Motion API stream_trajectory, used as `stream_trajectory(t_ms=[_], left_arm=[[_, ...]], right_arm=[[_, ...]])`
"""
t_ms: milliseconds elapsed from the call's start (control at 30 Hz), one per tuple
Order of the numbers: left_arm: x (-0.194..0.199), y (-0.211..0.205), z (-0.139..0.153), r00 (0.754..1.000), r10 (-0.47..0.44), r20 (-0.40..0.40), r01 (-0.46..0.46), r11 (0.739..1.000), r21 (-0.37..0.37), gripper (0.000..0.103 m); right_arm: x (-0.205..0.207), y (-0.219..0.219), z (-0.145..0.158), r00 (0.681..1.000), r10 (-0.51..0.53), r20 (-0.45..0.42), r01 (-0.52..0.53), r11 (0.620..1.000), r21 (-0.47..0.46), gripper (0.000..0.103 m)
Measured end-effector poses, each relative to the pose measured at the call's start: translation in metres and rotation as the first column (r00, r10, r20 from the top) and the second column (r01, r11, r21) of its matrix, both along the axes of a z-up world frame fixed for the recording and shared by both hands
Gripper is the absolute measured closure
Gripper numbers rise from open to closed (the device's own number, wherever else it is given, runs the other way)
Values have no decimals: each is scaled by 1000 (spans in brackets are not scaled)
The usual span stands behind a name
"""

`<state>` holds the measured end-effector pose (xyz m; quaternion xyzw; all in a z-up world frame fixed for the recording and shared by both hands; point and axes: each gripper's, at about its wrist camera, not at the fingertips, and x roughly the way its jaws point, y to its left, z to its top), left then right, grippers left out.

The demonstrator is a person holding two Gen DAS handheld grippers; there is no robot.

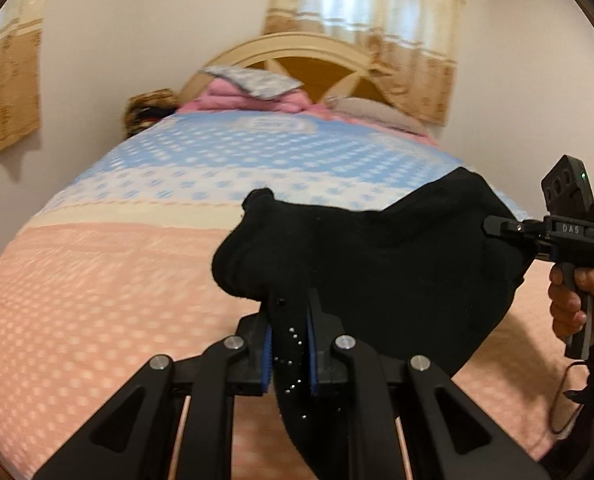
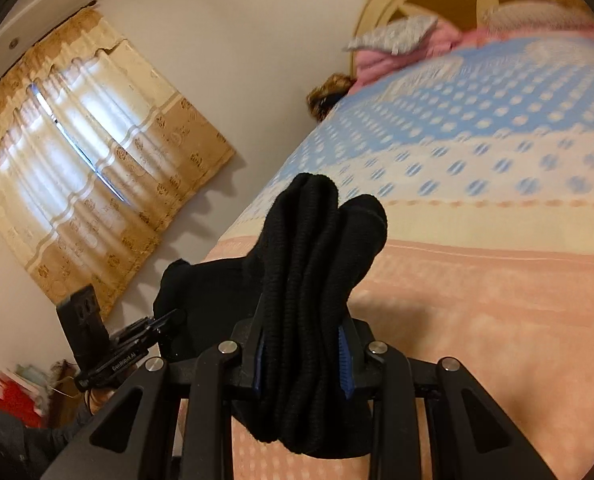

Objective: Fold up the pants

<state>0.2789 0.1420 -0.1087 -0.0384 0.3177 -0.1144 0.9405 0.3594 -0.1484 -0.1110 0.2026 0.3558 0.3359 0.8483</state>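
**Both grippers clamped on black pants, held above the bed**

1. Left gripper [image 1: 289, 344]: the jaws are closed on a bunched section of the black pants [image 1: 377, 264]. The fabric between the blue finger pads [image 1: 267, 360] carries small shiny studs. Cloth hangs below the jaws and bulges above them.

2. Right gripper [image 2: 302, 354]: the jaws are closed on a thick, ribbed bundle of the same pants [image 2: 309, 280]. The bundle rises above the fingers in two rounded lobes and hangs below them in a short fold. In the left wrist view this gripper [image 1: 493, 226] appears at the far right, its fingertips at the right edge of the garment, with the person's right hand [image 1: 573, 304] around the grip.

3. Garment position: the pants span the gap between the two grippers as one dark mass, in front of the pink near part of the bedspread [image 1: 97, 300]. Whether any cloth touches the bed cannot be told.

4. Surroundings: the bedspread changes to a blue and white dotted zone toward the far end. Pink bedding [image 1: 241, 100] with a grey patterned pillow [image 1: 253, 80] on top lies against the cream headboard [image 1: 297, 46]. Beige curtains [image 2: 89, 152] cover a window on the left wall.
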Motion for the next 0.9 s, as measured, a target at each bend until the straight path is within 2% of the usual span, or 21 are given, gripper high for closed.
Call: stream_trajectory(t_ms=[133, 233, 333, 400, 433, 567, 733, 900], left_arm=[[17, 20, -29, 997, 53, -62, -52, 998, 21, 89], [24, 26, -56, 990, 71, -118, -68, 997, 26, 88], [26, 26, -74, 986, 74, -149, -69, 997, 41, 79], [24, 22, -80, 986, 83, -144, -75, 996, 55, 73], [24, 19, -82, 987, 90, -137, -80, 994, 75, 66], [29, 20, -82, 986, 95, -140, -84, 993, 80, 64], [19, 32, -81, 980, 128, -151, -120, 991, 59, 50], [7, 35, -80, 979, 136, -154, -130, 990, 51, 49]], right_arm=[[46, 27, -34, 996, 46, -70, -46, 999, 8, 74], [64, 40, -62, 990, 53, -132, -57, 998, -24, 74], [74, 34, -89, 981, 36, -191, -48, 997, -56, 72], [76, 23, -99, 975, 29, -221, -35, 999, -22, 68], [77, 18, -101, 973, 16, -230, -19, 1000, -12, 66], [76, 17, -102, 972, -22, -234, 4, 997, -77, 61], [71, 9, -103, 971, -49, -235, 30, 996, -85, 54], [60, -9, -98, 977, -70, -203, 59, 996, -64, 54]])
